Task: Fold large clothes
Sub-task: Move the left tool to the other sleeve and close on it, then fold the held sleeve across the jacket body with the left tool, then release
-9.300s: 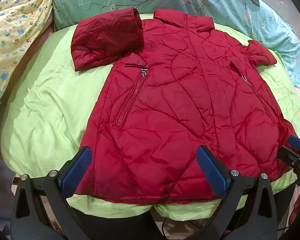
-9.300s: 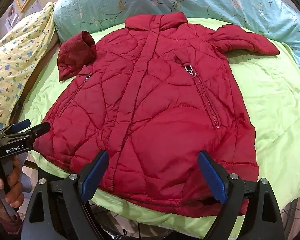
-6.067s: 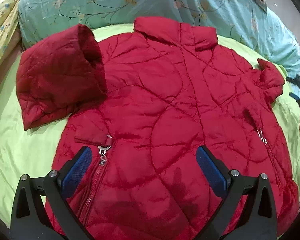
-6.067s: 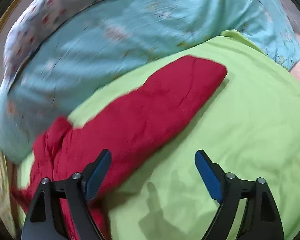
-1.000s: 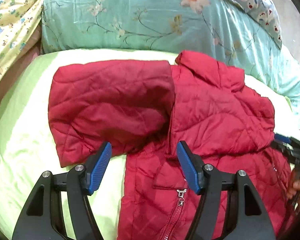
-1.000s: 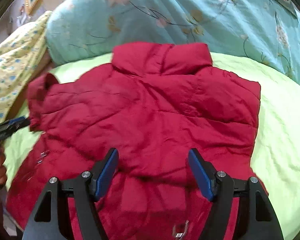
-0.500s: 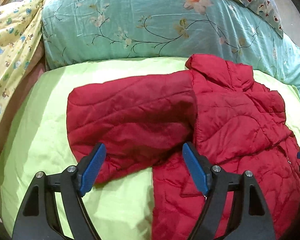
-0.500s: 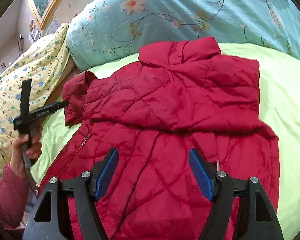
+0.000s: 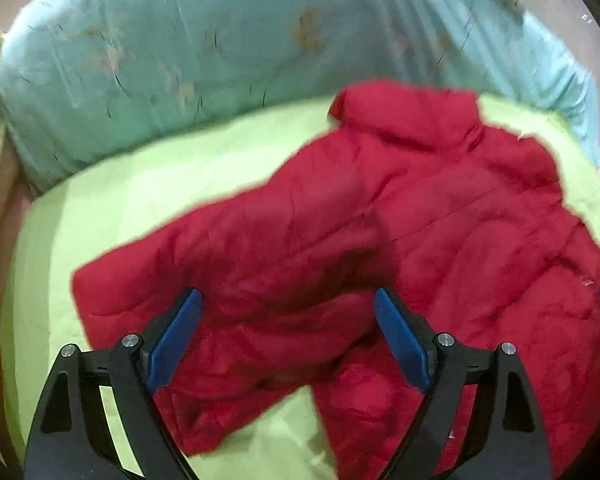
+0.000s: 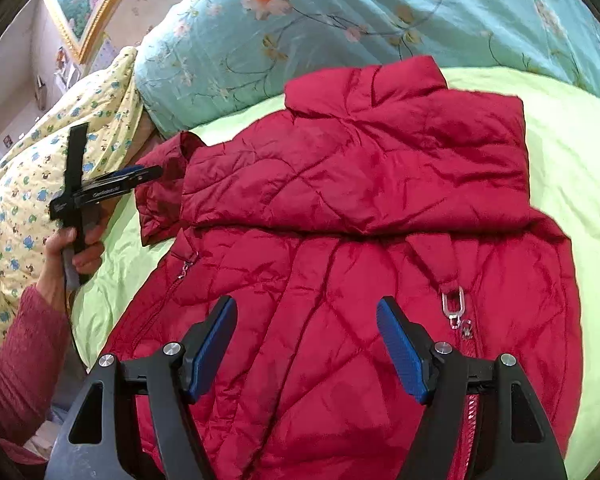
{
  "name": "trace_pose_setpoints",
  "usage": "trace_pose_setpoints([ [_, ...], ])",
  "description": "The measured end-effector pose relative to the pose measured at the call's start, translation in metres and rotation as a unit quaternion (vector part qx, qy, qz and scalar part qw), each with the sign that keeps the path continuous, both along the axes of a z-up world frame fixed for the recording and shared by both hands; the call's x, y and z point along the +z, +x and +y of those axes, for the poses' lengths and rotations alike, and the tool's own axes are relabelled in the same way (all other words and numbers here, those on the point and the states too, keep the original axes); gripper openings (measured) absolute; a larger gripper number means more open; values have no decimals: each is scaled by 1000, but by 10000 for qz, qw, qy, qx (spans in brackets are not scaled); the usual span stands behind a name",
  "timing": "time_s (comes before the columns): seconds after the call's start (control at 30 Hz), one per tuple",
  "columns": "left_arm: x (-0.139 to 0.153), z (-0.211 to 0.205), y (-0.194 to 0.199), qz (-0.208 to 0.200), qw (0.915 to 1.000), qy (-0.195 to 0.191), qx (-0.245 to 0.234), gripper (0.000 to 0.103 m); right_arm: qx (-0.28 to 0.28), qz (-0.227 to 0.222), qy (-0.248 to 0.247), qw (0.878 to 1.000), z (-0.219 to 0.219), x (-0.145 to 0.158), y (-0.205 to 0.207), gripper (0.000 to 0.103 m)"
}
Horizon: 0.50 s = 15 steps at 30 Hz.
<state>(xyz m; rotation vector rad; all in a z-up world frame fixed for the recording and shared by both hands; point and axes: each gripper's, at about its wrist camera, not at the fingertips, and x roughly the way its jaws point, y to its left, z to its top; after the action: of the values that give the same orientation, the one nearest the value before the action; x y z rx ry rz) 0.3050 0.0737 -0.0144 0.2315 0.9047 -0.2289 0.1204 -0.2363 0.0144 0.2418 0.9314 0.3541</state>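
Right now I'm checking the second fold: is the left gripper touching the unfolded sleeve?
Cannot tell. The blurred left wrist view shows the left gripper open over the sleeve; the right wrist view has it beside the cuff, with no plain gap or contact.

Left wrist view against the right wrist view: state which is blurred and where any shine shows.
Left wrist view: motion-smeared, the red jacket and teal floral quilt soft, only the left claw crisp. Right wrist view: sharp, quilting seams clear, light glinting off the zipper pull; fisheye bending in both.

Green-sheeted bed (image 10: 572,152) under red jacket (image 10: 340,280), floral quilt (image 10: 340,12).
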Motion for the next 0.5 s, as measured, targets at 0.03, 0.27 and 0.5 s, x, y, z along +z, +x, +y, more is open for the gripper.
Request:
trace_pose_setpoints([
  [0.03,-12,0,10,98,9999,97,39,88,-22,39,21,10000,0,-2,0,74],
  [0.27,-37,27,35,394,9955,-649,568,15,-191,88,145,9997,-4,-3,-9,74],
  [0.5,-12,43,2,-14,9909,-1131,731,4,-158,27,173,9997,1,3,-12,74],
])
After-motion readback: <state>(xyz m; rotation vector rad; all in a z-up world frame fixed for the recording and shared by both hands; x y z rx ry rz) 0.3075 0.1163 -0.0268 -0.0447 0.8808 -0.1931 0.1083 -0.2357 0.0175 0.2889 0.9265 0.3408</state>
